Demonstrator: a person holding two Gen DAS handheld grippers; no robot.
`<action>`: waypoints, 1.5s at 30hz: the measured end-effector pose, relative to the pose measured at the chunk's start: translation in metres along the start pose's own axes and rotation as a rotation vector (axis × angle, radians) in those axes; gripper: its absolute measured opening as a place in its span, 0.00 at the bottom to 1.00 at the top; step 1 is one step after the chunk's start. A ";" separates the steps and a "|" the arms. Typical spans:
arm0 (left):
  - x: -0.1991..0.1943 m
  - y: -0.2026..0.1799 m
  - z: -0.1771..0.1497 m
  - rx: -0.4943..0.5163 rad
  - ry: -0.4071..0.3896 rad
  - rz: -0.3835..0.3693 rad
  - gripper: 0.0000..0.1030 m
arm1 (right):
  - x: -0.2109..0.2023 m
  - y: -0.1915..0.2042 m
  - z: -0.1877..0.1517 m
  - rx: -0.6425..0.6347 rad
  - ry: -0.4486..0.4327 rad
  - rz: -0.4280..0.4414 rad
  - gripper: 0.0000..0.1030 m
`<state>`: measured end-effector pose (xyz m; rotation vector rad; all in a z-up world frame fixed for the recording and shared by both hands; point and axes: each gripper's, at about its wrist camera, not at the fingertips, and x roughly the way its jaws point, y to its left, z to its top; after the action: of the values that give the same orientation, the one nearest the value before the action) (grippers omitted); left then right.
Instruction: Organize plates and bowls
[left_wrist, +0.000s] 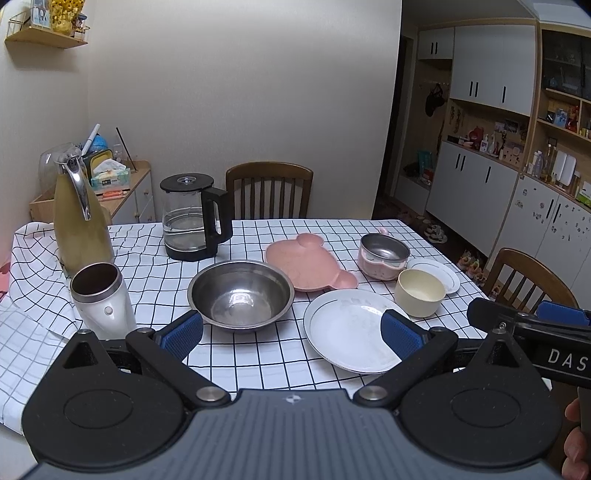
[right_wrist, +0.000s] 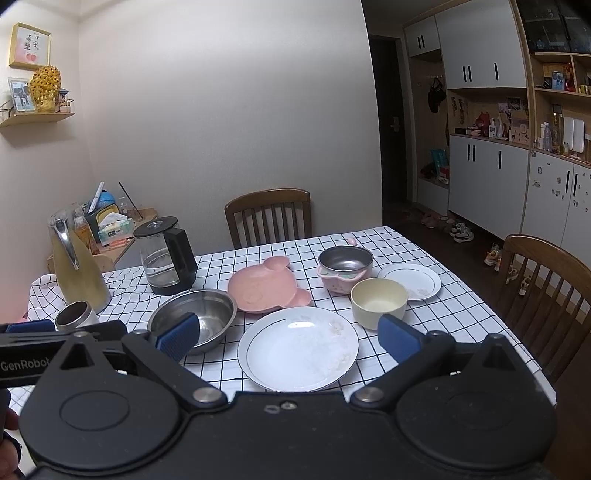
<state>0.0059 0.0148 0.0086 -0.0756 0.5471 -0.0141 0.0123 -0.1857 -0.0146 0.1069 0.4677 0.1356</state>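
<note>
While both tools (left_wrist: 291, 334) (right_wrist: 288, 338) hover spread above the table (left_wrist: 258, 354), nothing seems gripped.

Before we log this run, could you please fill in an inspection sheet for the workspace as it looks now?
Surface: table under a black-and-white checked cloth, rumpled at its left end.
Job's things: large white plate, small white plate, pink bear-shaped plate, steel bowl, cream bowl, pink steel-lined bowl; all separate, none stacked.
Clutter: glass kettle, yellow-green jug, white steel-rimmed cup.
Grippers: left gripper and right gripper open, holding nothing, above the near edge.
Cables: nothing seen.
Surroundings: wooden chairs, cabinets, wall shelf.
</note>
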 end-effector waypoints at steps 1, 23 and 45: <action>0.002 0.000 0.001 0.000 0.002 0.000 1.00 | 0.001 0.001 0.000 0.000 0.001 0.001 1.00; 0.031 -0.003 0.001 -0.017 0.048 0.002 1.00 | 0.022 -0.005 0.002 -0.014 0.033 0.017 1.00; 0.219 -0.033 -0.011 -0.067 0.218 0.109 0.99 | 0.218 -0.095 -0.011 -0.163 0.301 0.038 0.93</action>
<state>0.1876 -0.0260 -0.1124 -0.1099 0.7689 0.1034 0.2104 -0.2453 -0.1332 -0.0664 0.7523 0.2279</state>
